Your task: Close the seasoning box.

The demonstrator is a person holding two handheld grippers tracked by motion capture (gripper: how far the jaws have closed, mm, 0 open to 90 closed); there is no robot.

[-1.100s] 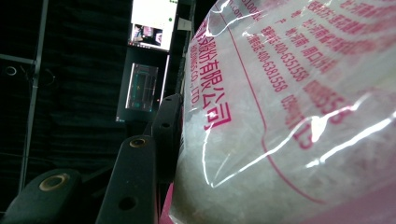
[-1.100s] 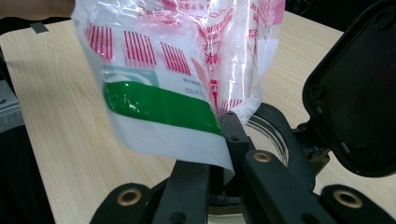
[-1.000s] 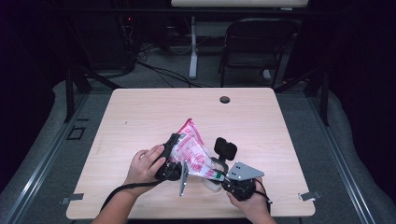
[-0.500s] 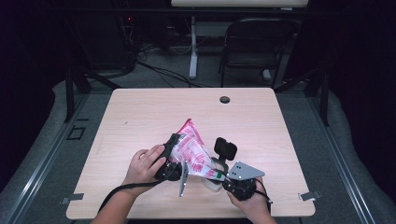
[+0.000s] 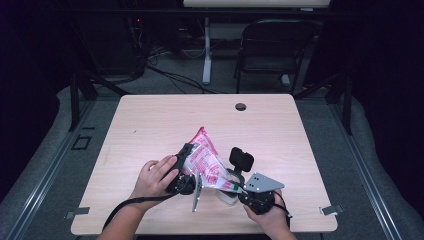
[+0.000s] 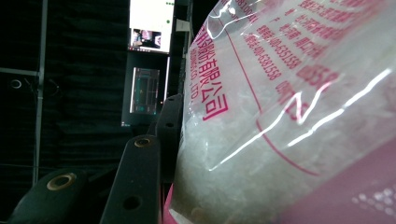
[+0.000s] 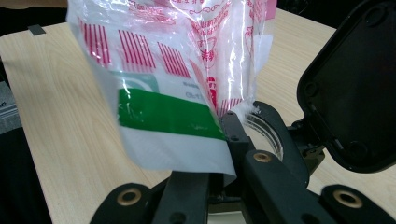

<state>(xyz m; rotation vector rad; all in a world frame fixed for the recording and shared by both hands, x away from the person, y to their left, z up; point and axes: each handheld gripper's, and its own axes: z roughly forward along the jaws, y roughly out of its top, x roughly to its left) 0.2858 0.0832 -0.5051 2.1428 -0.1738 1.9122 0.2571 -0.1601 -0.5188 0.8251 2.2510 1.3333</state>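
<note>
A pale wooden table (image 5: 150, 125) with rounded corners carried all the work near its front edge, and a small dark round grommet (image 5: 241, 106) sat in its far middle. Above the front middle of it a clear plastic bag printed in pink and red, with a green band near one corner (image 5: 206, 162), was held tilted in the air, its pointed end raised toward the far side and its lower end hanging over a clear round container (image 5: 227, 192) that stood on the table between the two hands. That container's black hinged lid (image 5: 241, 159) stood open and upright behind it. The left gripper (image 5: 186, 165) gripped the bag from its left flank; its jaws had just been closing a little further, with the white-filled bag between them and lying against the inner face of one jaw in the left gripper view. The right gripper (image 7: 224, 154) had its jaws pressed together, pinching the bag's lower corner just below the green band, directly in front of the container's rim.
</note>
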